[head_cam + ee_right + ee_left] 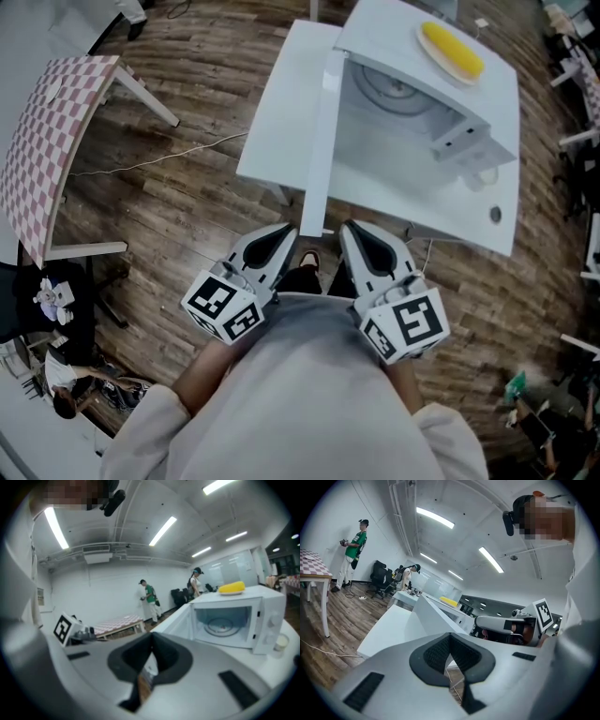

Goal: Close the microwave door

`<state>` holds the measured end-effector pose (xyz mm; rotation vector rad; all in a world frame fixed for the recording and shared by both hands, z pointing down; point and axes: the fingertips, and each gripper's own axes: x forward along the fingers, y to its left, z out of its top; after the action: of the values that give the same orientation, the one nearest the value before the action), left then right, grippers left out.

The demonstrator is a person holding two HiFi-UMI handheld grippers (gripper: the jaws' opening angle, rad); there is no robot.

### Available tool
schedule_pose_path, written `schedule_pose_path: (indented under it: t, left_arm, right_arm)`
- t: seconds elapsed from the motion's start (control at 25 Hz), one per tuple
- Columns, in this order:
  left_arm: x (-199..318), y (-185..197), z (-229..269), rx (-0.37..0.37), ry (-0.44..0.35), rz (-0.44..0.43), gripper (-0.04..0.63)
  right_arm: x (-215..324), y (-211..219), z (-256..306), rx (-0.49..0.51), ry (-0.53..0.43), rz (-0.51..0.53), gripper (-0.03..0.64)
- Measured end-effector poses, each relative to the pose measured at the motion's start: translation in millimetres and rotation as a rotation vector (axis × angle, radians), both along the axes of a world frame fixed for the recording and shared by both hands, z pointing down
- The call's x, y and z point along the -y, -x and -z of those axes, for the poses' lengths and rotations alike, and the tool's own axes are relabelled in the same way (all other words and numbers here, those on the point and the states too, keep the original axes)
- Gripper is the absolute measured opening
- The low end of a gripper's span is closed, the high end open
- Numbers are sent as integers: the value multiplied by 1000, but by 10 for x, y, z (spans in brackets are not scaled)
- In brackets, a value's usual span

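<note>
A white microwave [422, 141] stands on a white table [272, 122]. Its door [319, 141] is swung wide open towards me, and the cavity with the glass turntable [225, 624] shows. On its top a yellow item [452, 49] lies on a plate. I hold both grippers close to my chest, short of the table's front edge. My left gripper [286, 230] is shut and holds nothing, just below the door's free edge. My right gripper [352, 230] is likewise shut and touches nothing. The door [436, 616] rises ahead in the left gripper view.
A pink checkered table [52, 131] stands to the left on the wooden floor, and a white cable [159, 159] runs across the boards. A small white cup [281, 643] sits right of the microwave. People [150, 599] stand by the far wall.
</note>
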<state>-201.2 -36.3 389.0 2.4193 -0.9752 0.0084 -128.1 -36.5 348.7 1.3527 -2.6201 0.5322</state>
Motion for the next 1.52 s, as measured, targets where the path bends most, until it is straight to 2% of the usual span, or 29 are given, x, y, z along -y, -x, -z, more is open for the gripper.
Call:
schedule_pose_path:
  t: [0.44, 0.8, 1.52]
  left_arm:
    - [-13, -91, 4, 0, 2, -23, 20]
    - [3, -236, -45, 19, 10, -69, 20]
    - [2, -637, -16, 4, 18, -158, 19]
  right_arm:
    - [-18, -105, -2, 3, 0, -22, 21]
    - [5, -136, -22, 6, 13, -15, 21]
    - [13, -427, -69, 9, 40, -44, 21]
